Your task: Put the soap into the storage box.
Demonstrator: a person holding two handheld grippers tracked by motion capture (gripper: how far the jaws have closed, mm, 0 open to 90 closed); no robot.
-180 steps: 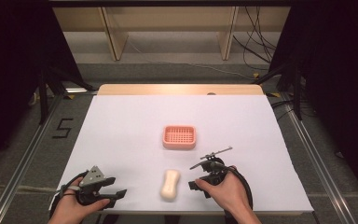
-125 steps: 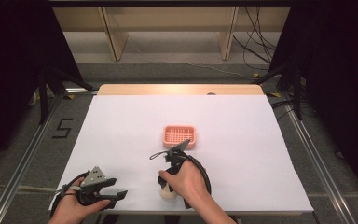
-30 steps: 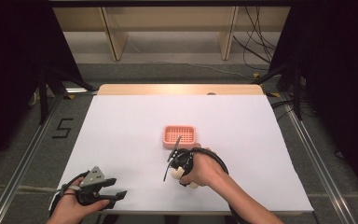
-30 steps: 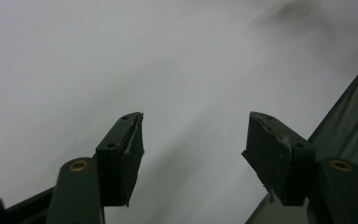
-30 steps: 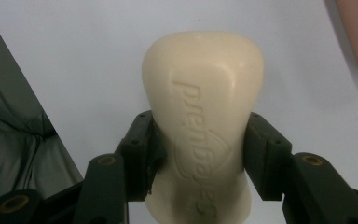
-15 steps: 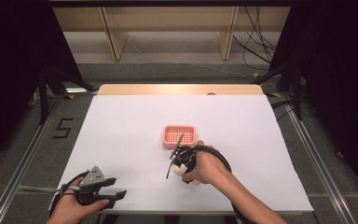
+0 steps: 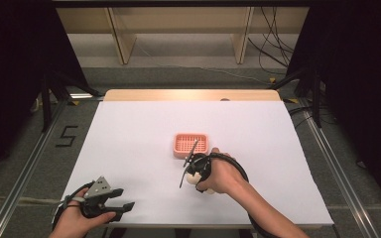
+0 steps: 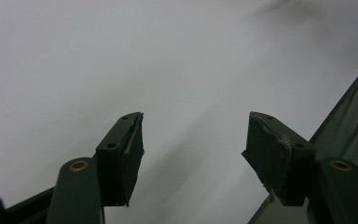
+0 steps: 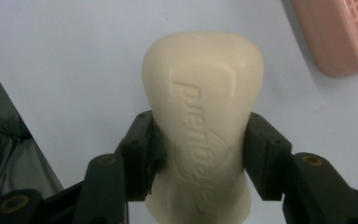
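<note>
1. Soap (image 9: pixel 203 126), a cream bar w/ raised lettering, is the thing being worked: it sits clamped between both jaws of the right tongs (image 9: pixel 199 156), each pad pressing a long side at about mid-length.
2. In the right gripper view the rounded end of the bar sticks out past the jaw tips, toward the pink dish (image 9: pixel 342 35) at upper right. Bar and dish are near but apart, w/ white table between.
3. High view: right tongs (image 7: pixel 194 168) sit just short of the dish (image 7: pixel 191 145), on the near side of it. Soap is mostly hidden there by the hand; a pale bit shows under it.
4. Can't tell for sure if the bar is lifted or brushing the table (image 7: pixel 129 129).
5. Progress, my read: pick-up looks done, grip looks square. Left to do: carry the bar the short way over the dish rim, set it flat on the slotted floor, let go.
6. Left tongs (image 7: pixel 106 201) rest at the near-left part of the table, well apart from soap & dish. Left gripper view has the jaws spread wide w/ nothing between, just bare white surface ahead.
7. Dish holds nothing so far.
</note>
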